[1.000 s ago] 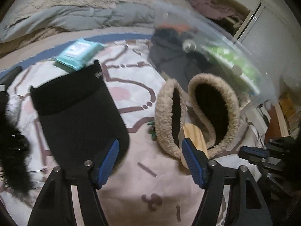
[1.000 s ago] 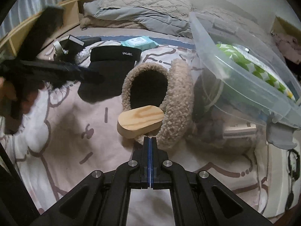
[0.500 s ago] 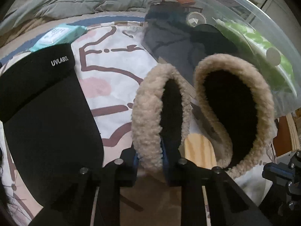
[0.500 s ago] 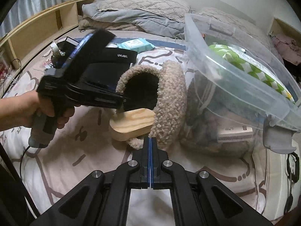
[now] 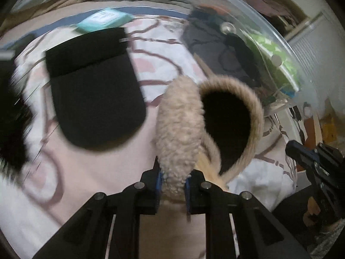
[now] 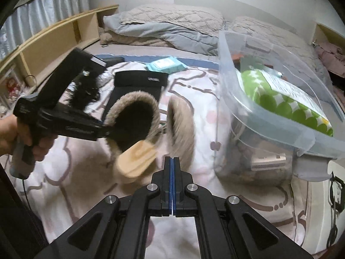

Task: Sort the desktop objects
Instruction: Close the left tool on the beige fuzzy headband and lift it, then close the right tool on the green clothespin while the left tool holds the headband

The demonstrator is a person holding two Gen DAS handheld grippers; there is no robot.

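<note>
Beige fleece earmuffs (image 5: pixel 179 127) with black insides are off the bedspread, one pad pinched between the blue pads of my left gripper (image 5: pixel 172 179), which is shut on it. In the right wrist view the earmuffs (image 6: pixel 131 116) hang from the left gripper (image 6: pixel 105 129), held by a hand at the left. A wooden oval block (image 6: pixel 135 157) tilts just under them, blurred; I cannot tell whether it hangs on them. My right gripper (image 6: pixel 172 159) is shut and empty, low in front of the earmuffs, and shows at the right edge of the left wrist view (image 5: pixel 291 149).
A clear plastic bin (image 6: pixel 269 116) with a green patterned packet (image 6: pixel 280 99) leans at the right. A black pouch (image 6: pixel 140 79), a teal wipes pack (image 6: pixel 166 63) and a black furry item (image 6: pixel 84 95) lie on the patterned bedspread. Pillows and a wooden shelf are behind.
My left gripper went from open to shut on one earmuff pad, then pulled the earmuffs up and away from the bin. The wooden block has tipped. The right gripper stayed put.
</note>
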